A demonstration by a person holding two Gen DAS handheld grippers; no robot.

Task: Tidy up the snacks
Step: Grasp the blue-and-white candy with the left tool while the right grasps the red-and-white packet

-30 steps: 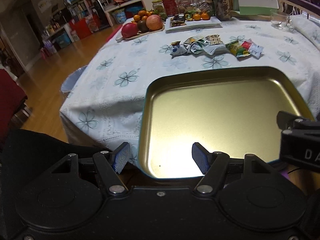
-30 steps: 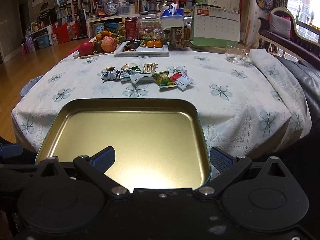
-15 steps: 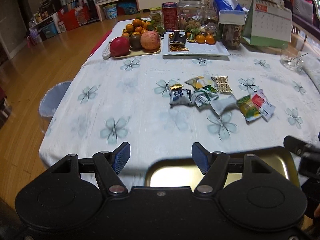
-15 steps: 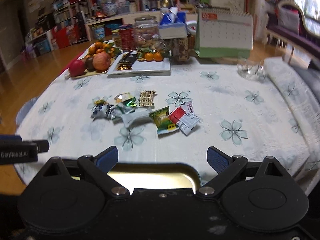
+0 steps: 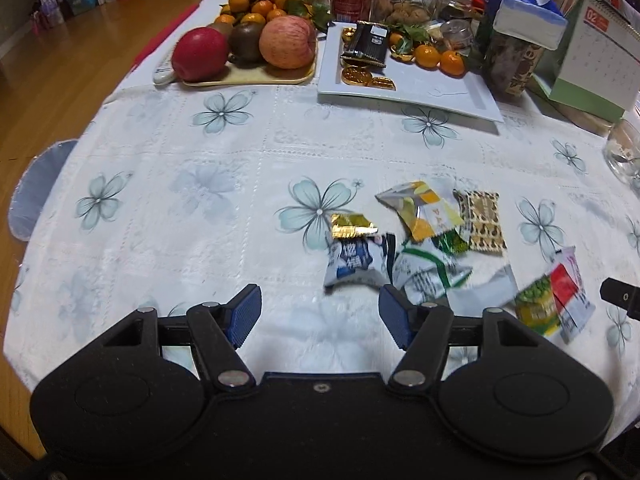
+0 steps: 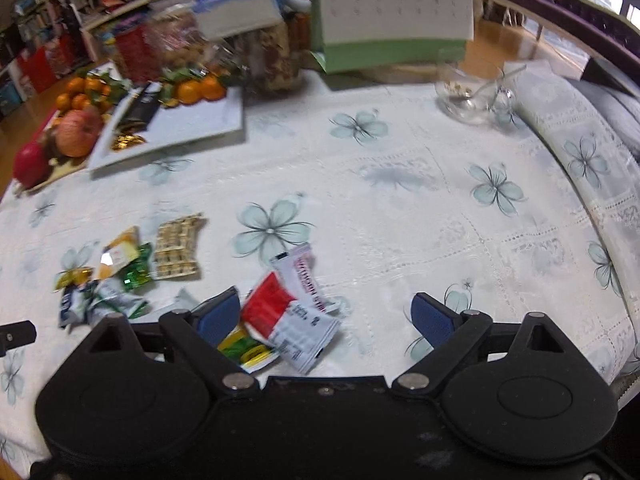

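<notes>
Tabletop point(image 5: 168, 208) under a flowered cloth, extending ahead of both pairs of fingers. Fruit tray point(image 5: 248, 76) and white plate point(image 5: 436, 88), far beyond the fingers. Left gripper point(image 5: 320, 316): fingers point(image 5: 244, 312) apart and closing over bare cloth, the snack packets point(image 5: 416, 240) just ahead to their right. Right gripper point(image 6: 326, 318): fingers point(image 6: 432, 318) apart and closing, a red-and-white packet point(image 6: 292, 312) lying between them beside the left finger, not pinched.
</notes>
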